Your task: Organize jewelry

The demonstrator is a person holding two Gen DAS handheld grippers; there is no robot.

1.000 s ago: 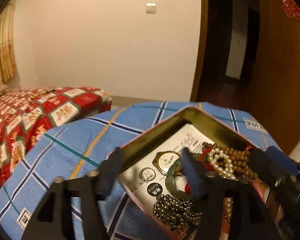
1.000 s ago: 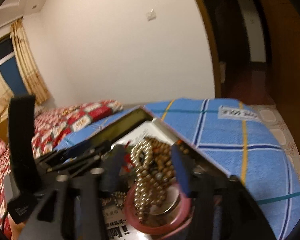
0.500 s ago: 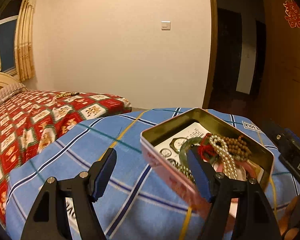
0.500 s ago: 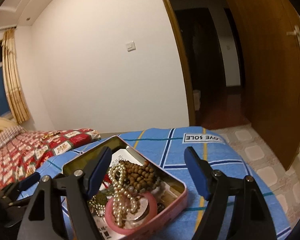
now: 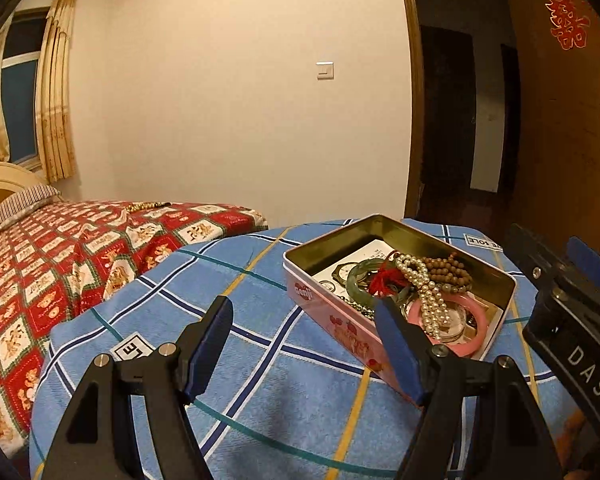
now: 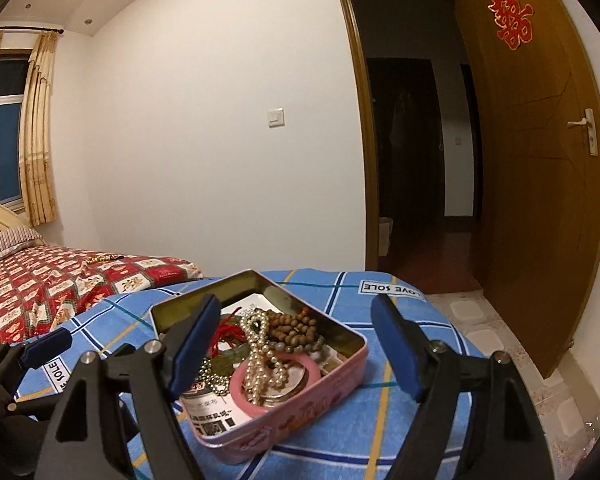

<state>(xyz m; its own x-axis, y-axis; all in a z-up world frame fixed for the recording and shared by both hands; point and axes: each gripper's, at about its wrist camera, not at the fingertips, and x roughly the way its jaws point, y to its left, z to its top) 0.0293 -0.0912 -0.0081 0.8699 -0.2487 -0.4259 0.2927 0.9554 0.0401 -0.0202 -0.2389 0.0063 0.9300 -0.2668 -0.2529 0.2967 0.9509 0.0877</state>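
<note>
An open pink tin [image 5: 332, 330] [image 6: 300, 426] sits on a blue checked cloth. In it lie a pearl strand [image 5: 428, 300] [image 6: 260, 344], wooden beads [image 5: 448, 270] [image 6: 296, 326], a pink bangle [image 5: 474, 342] [image 6: 256, 404], a green bangle [image 5: 354, 280], a watch [image 5: 342, 270] and a red tassel [image 5: 382, 282]. My left gripper [image 5: 302, 312] is open and empty, short of the tin's near left wall. The jaws of my right gripper [image 6: 296, 308] are opening, held back above the tin with nothing between the pads.
The blue checked cloth [image 5: 260, 380] covers a raised surface that drops off at its edges. A bed with a red patterned quilt [image 5: 60, 248] lies to the left, with a bead string [image 5: 144, 206] on it. An open wooden door [image 6: 540, 160] and a tiled floor [image 6: 480, 320] are to the right.
Both grippers have drawn back from the tin. The right jaws, which were around the pearl strand, have spread wide. The strand now lies in the tin.
</note>
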